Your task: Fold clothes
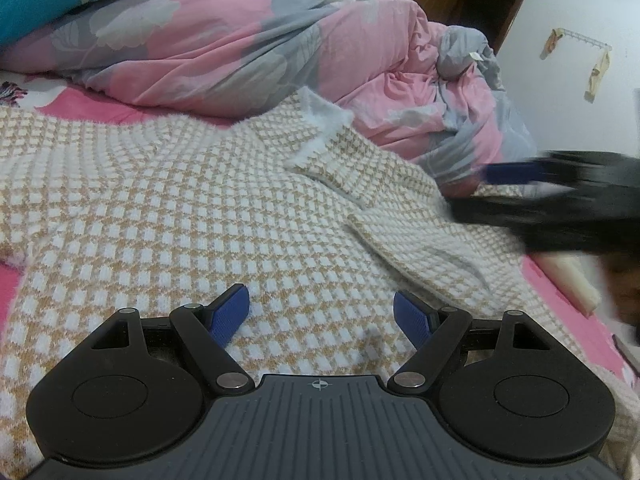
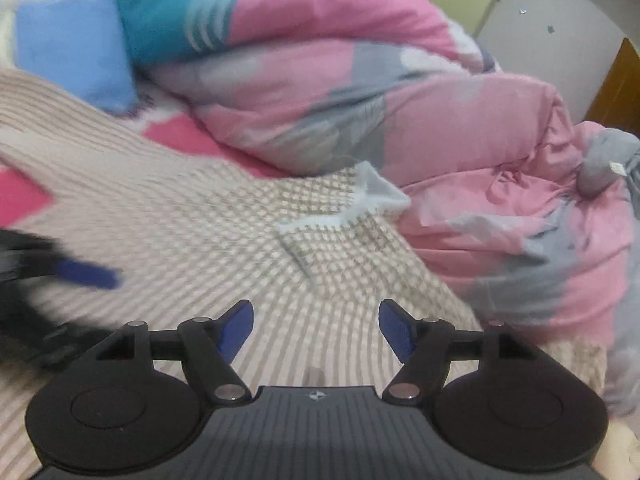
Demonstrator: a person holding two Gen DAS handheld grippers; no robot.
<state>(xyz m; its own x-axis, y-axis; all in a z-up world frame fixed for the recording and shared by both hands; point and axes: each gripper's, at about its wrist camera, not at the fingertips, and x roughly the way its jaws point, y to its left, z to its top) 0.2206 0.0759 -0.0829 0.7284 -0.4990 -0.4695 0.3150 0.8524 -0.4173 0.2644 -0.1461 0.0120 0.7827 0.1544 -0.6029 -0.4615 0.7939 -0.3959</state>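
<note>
tan-and-white checked knit sweater (image 1: pixel 168 216) lies spread on the bed, one sleeve folded inward. left hand-held gripper (image 1: pixel 321 314) hovers open above it, empty; right hand-held gripper (image 2: pixel 316 330) open, empty, likely free to reposition.

The checked sweater (image 1: pixel 192 208) lies flat over the bed, leaving open room above it from nine to one o'clock of the left tool (image 1: pixel 321 312). The heaped pink quilt (image 1: pixel 248 44) walls off twelve o'clock. At two o'clock the blurred right tool (image 1: pixel 520 184) crosses the folded sleeve (image 1: pixel 424 240).
</note>
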